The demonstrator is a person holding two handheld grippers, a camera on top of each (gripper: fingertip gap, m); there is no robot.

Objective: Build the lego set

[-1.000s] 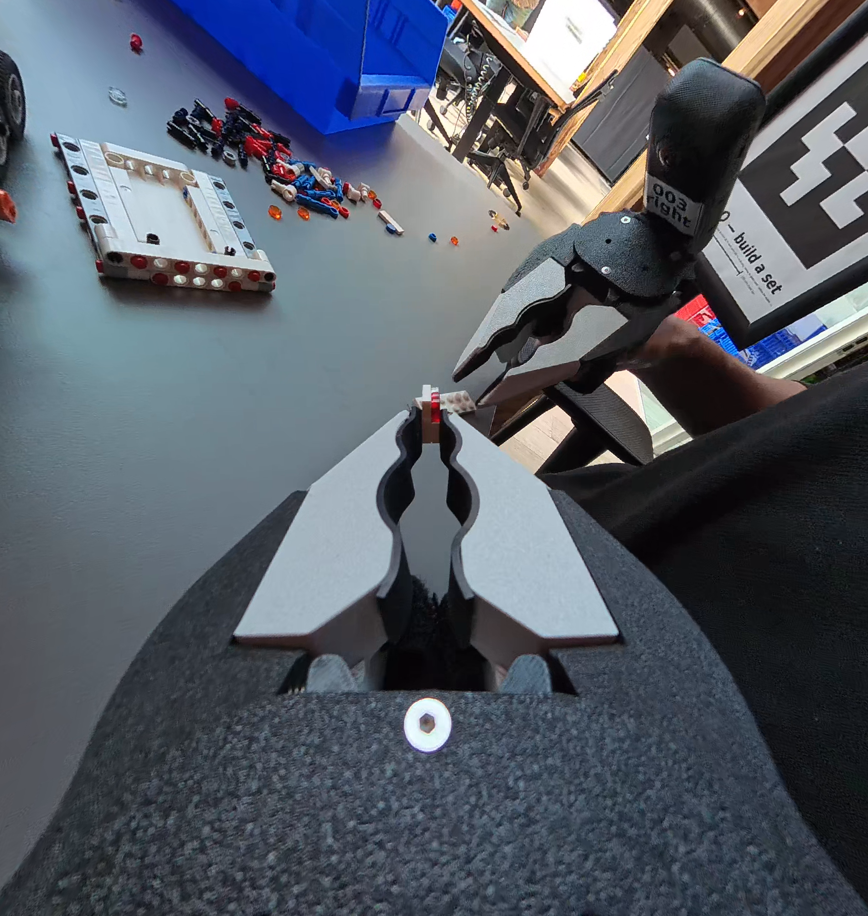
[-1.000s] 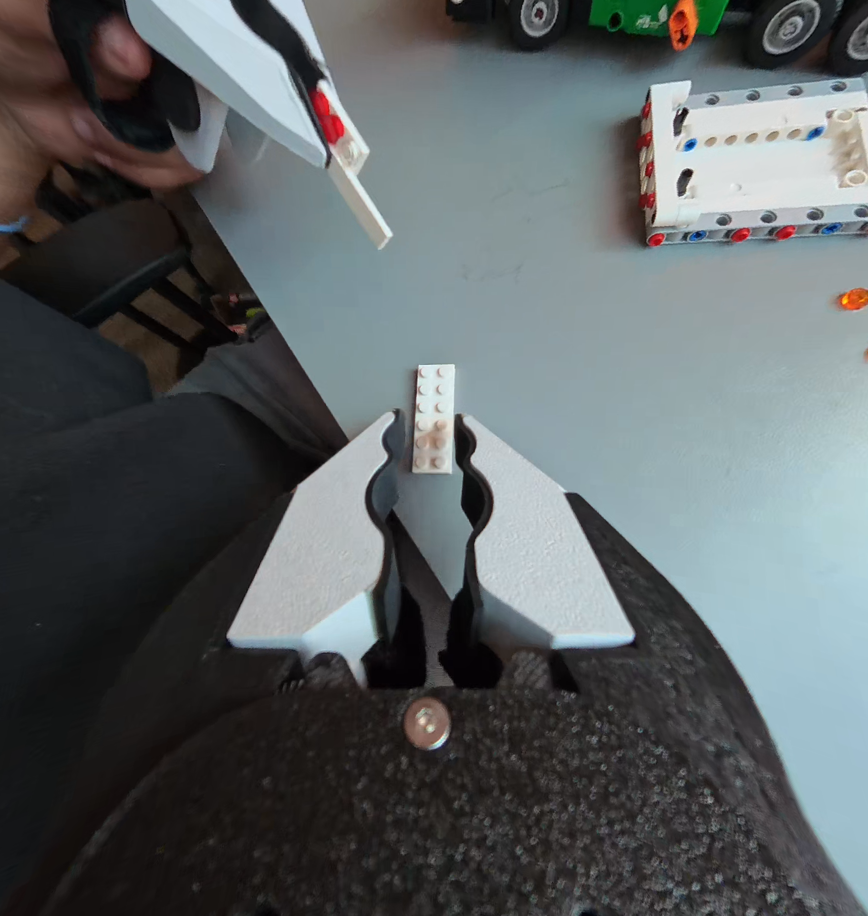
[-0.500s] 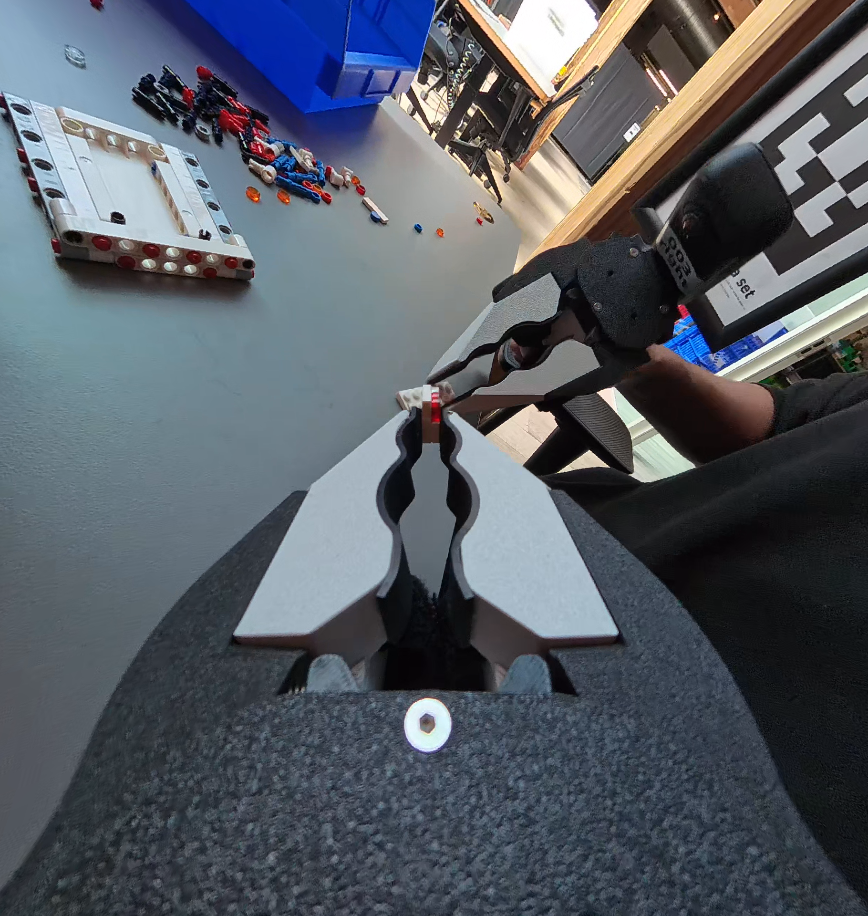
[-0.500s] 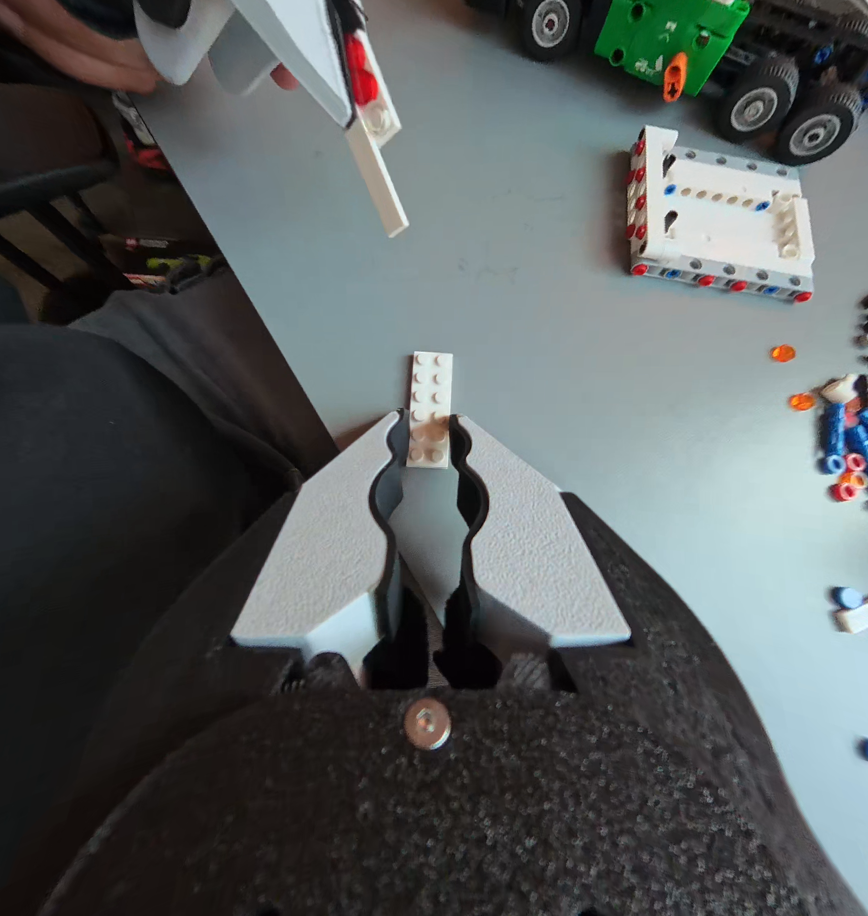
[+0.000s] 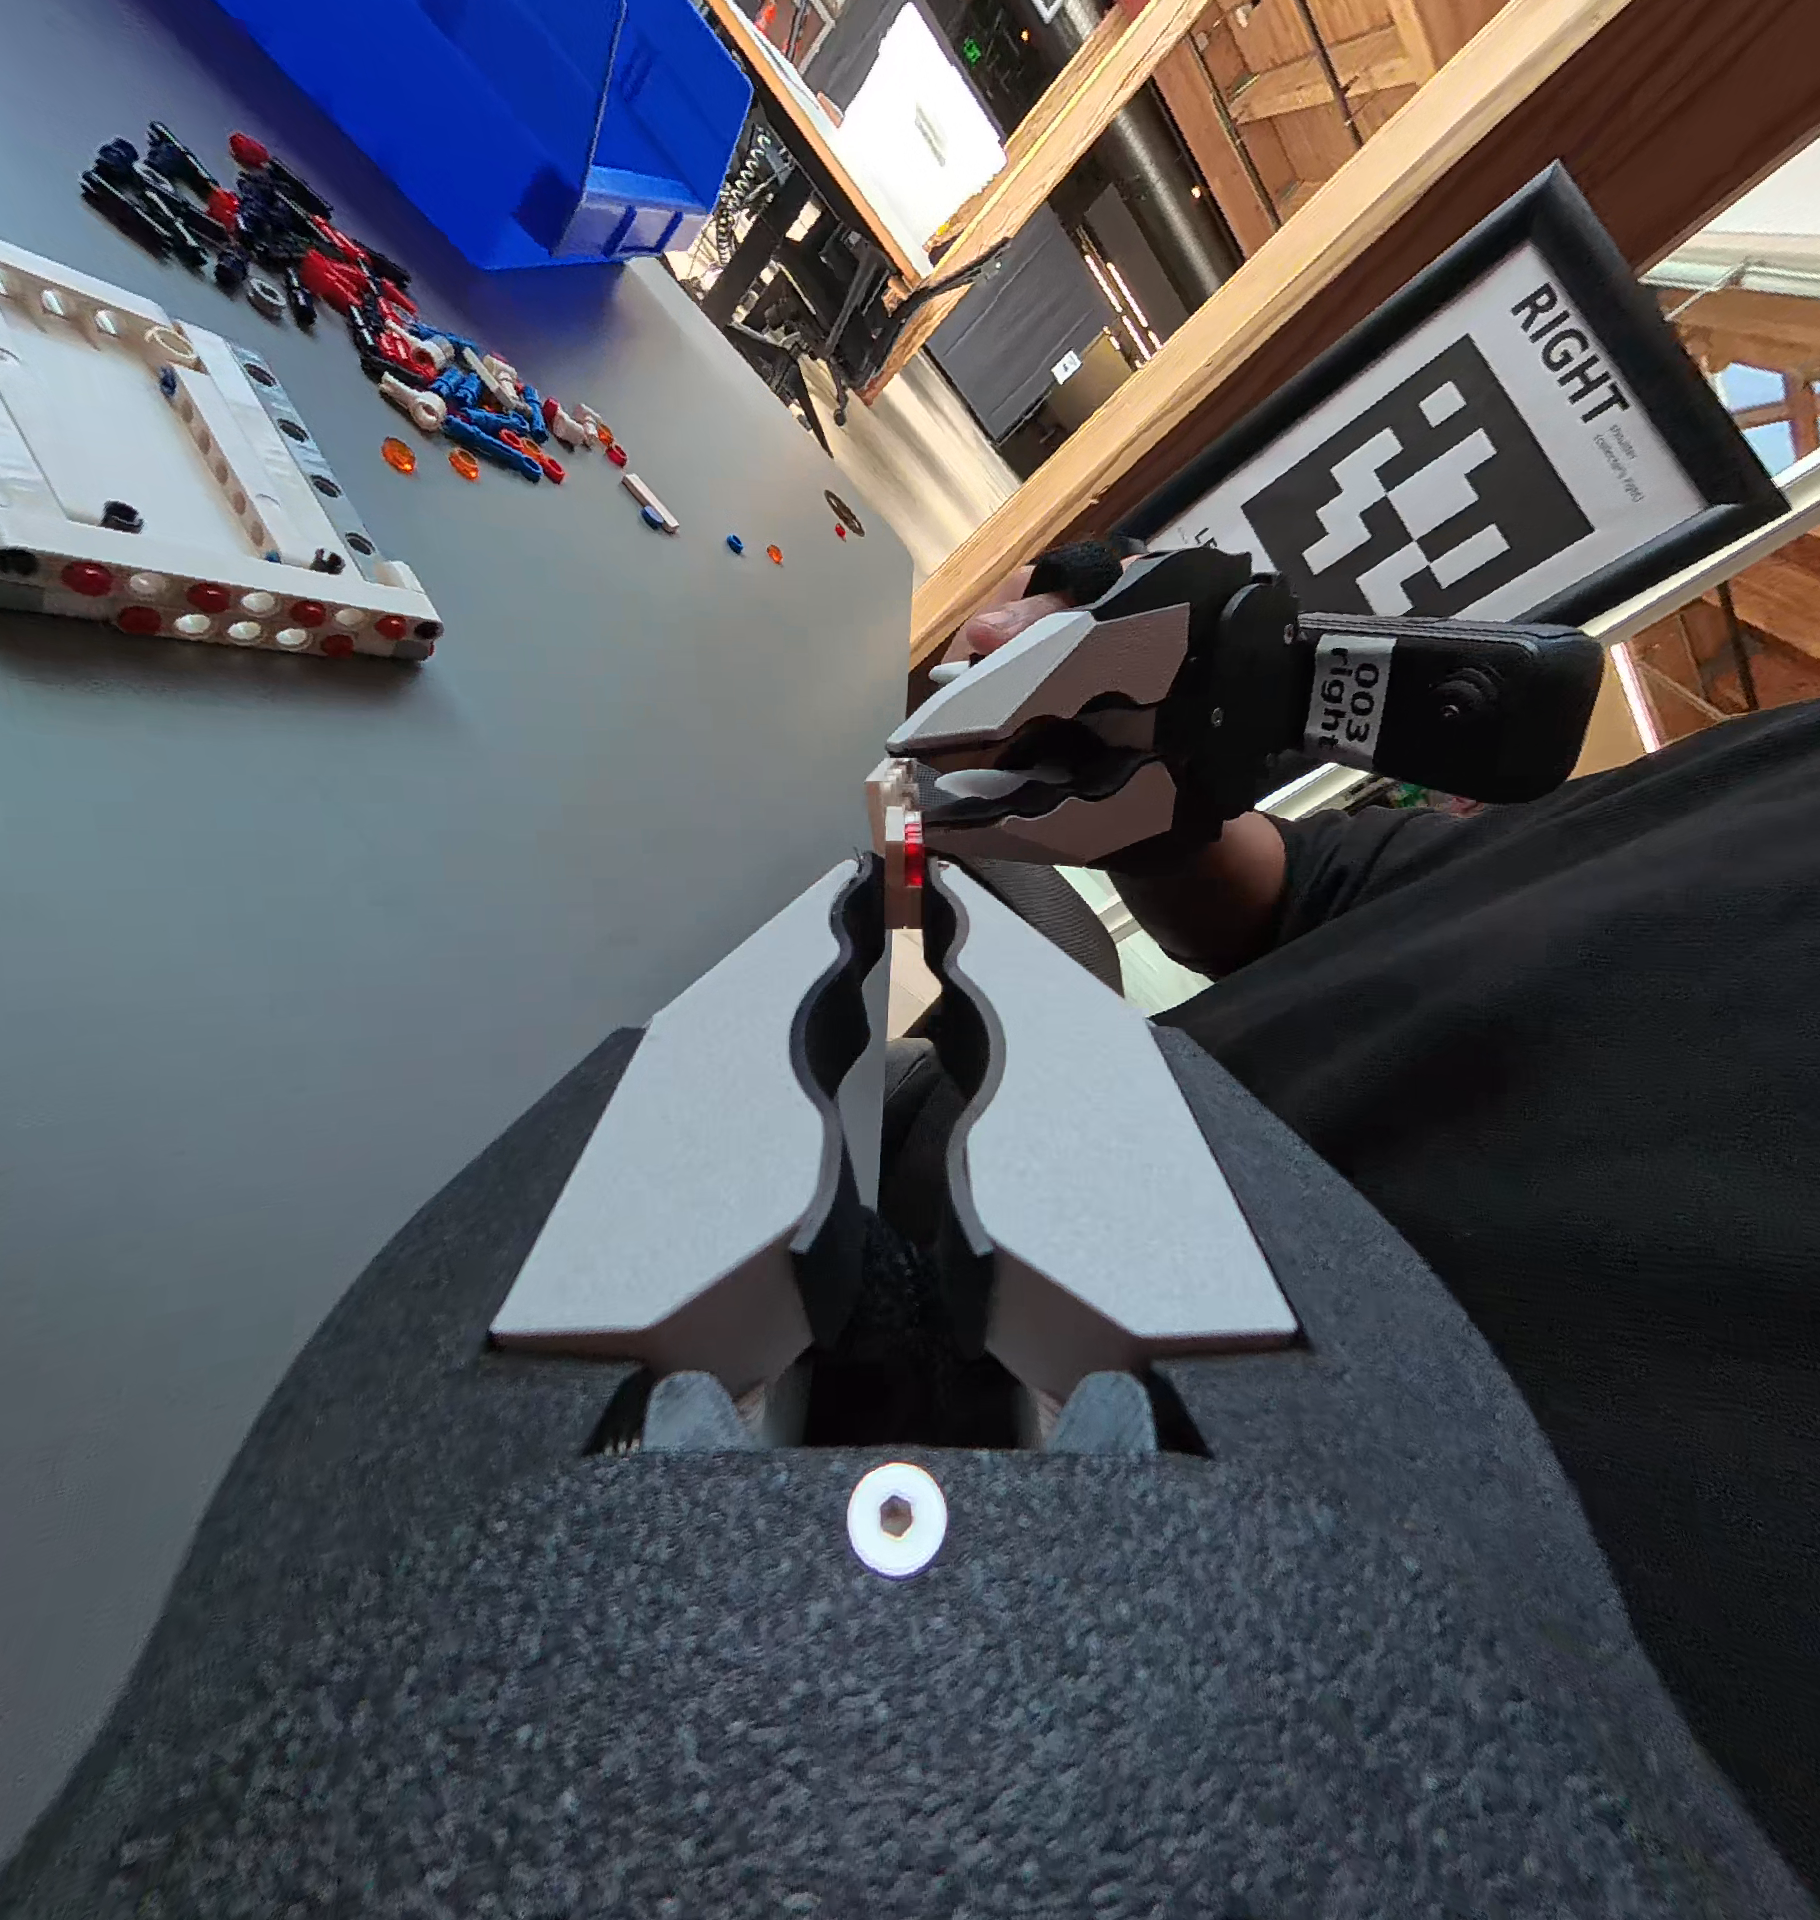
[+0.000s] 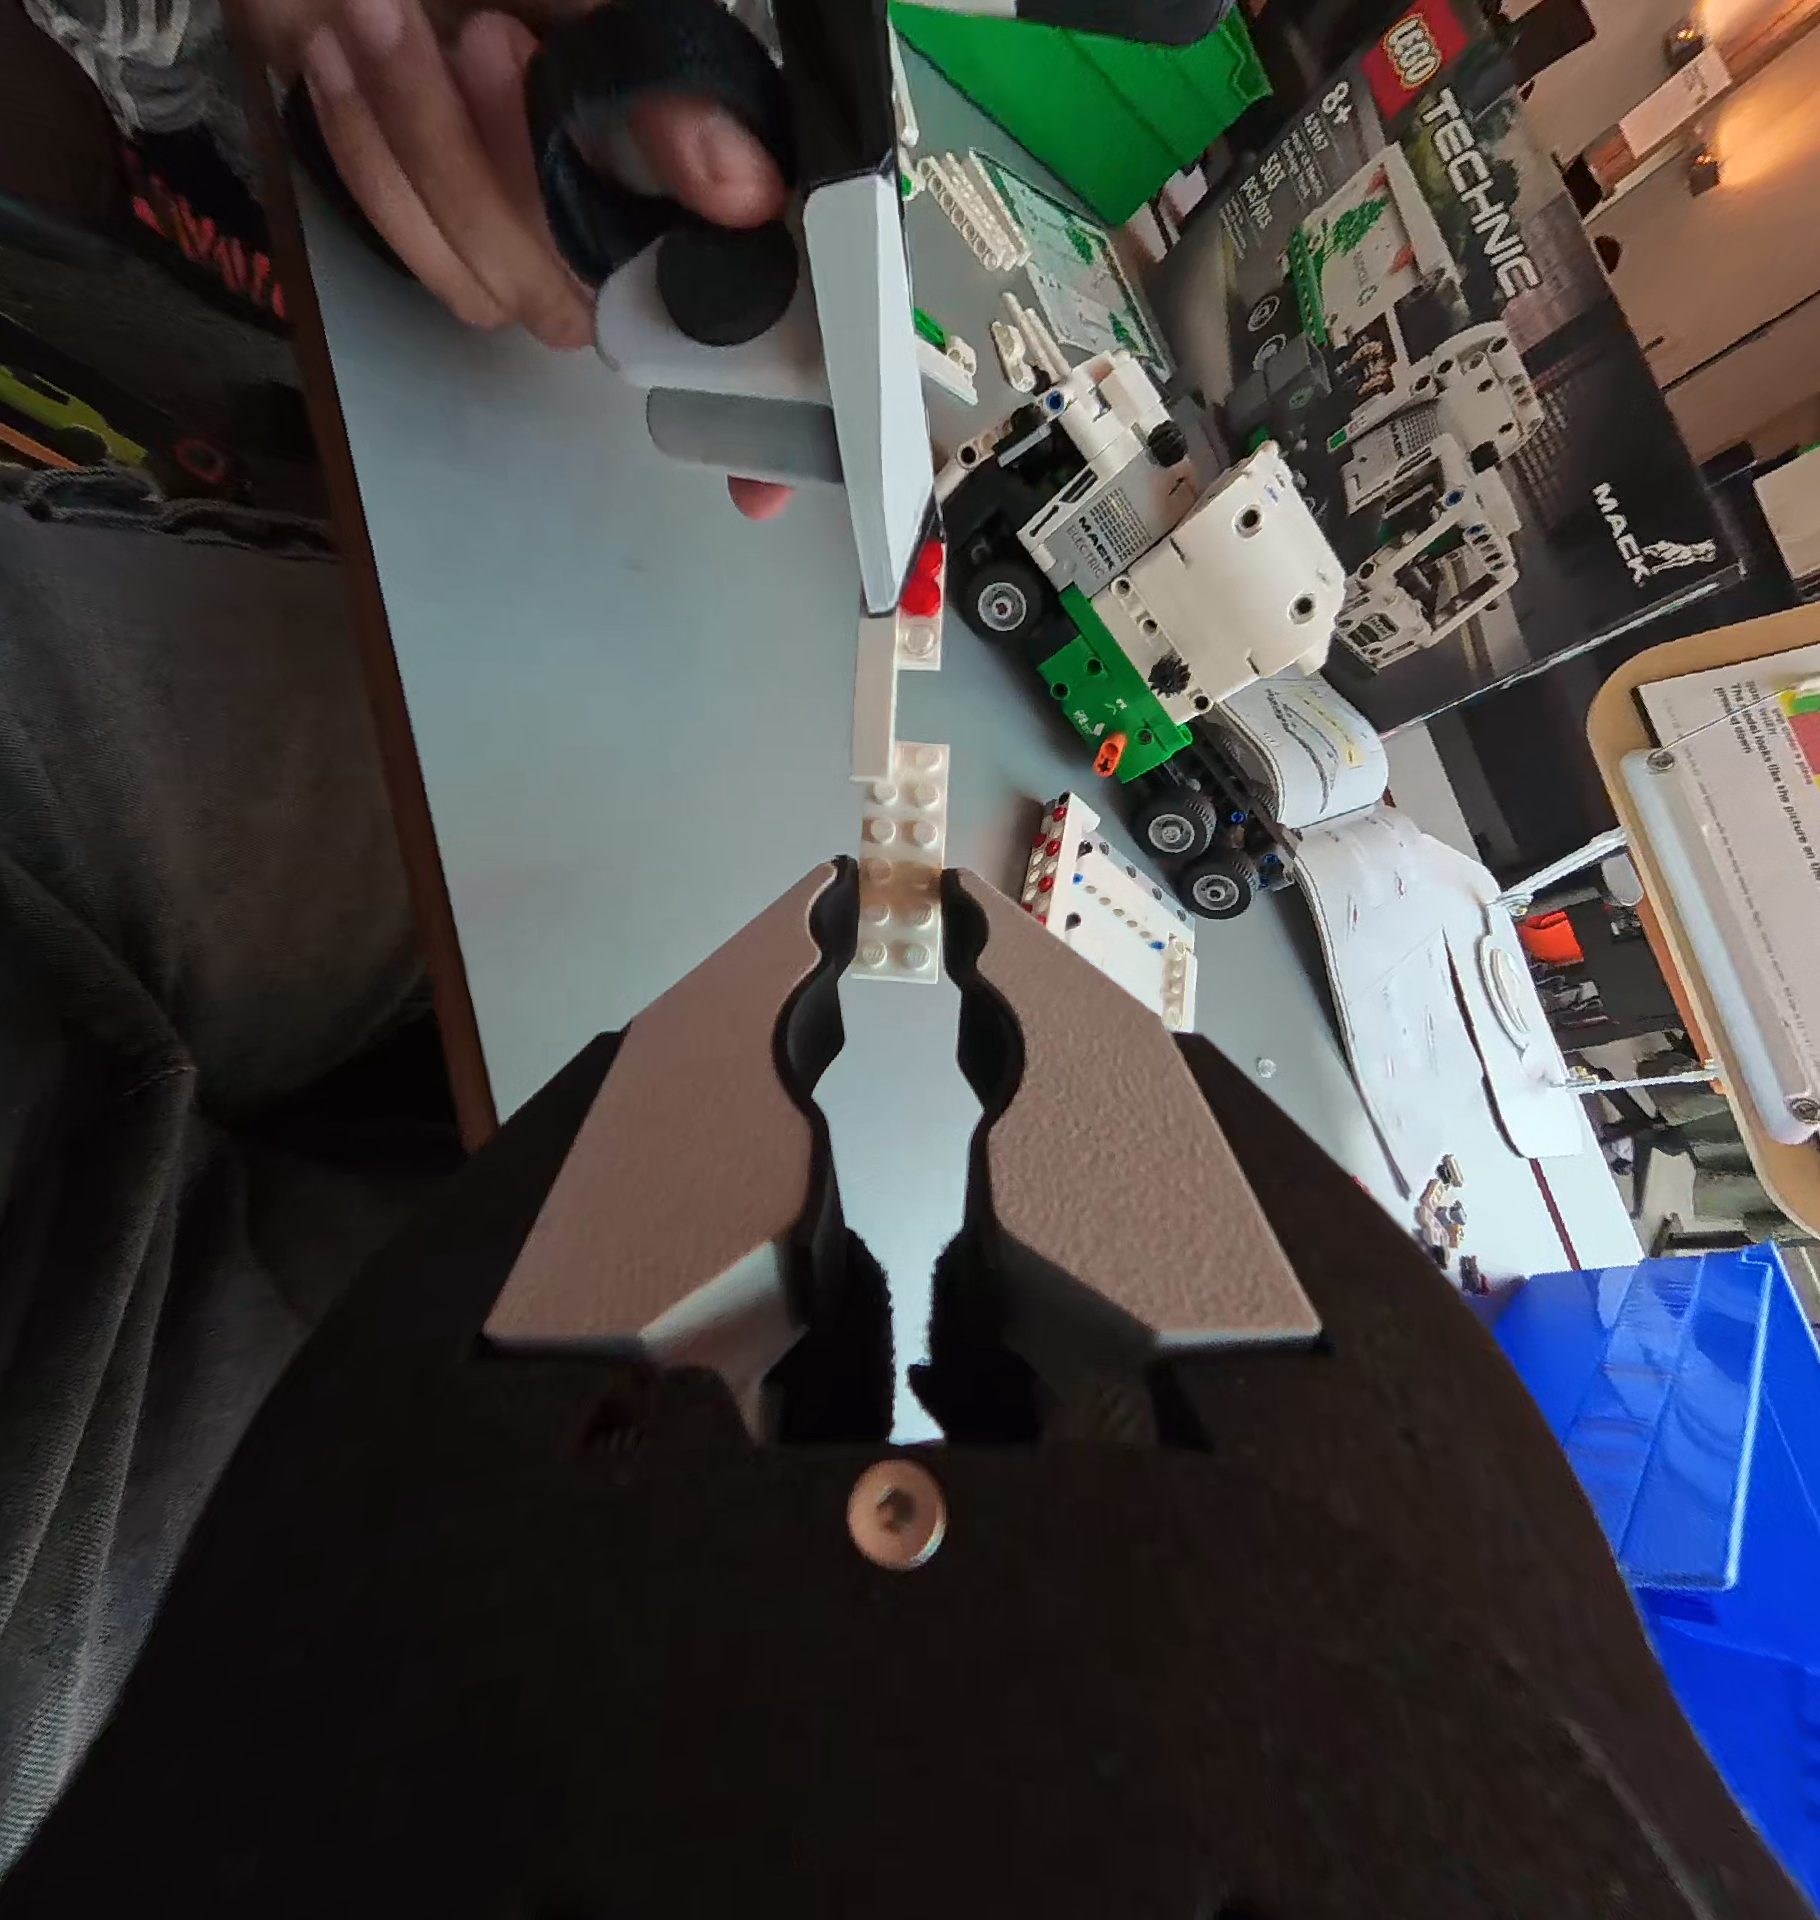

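Note:
My left gripper is shut on a small brick assembly: a thin white plate with red studs on it. The right wrist view shows this gripper coming from the top, with the thin plate sticking out past its tips. My right gripper is shut on a white two-wide studded plate, pads pressed on its long sides. The thin plate's end meets the far end of the studded plate. In the left wrist view the right gripper holds that plate just above my left fingertips. Both are held in the air at the table's edge.
A white frame with red pins lies on the grey table, beside a pile of small parts and a blue bin. A white and green truck model, its box and a booklet stand behind. The gap from one gripper's tips to the other's is roughly 5 centimetres.
My right gripper closed on the studded plate that lay on the table, lifted it and turned. Both grippers moved together until the two plates met. The left grasp is unchanged.

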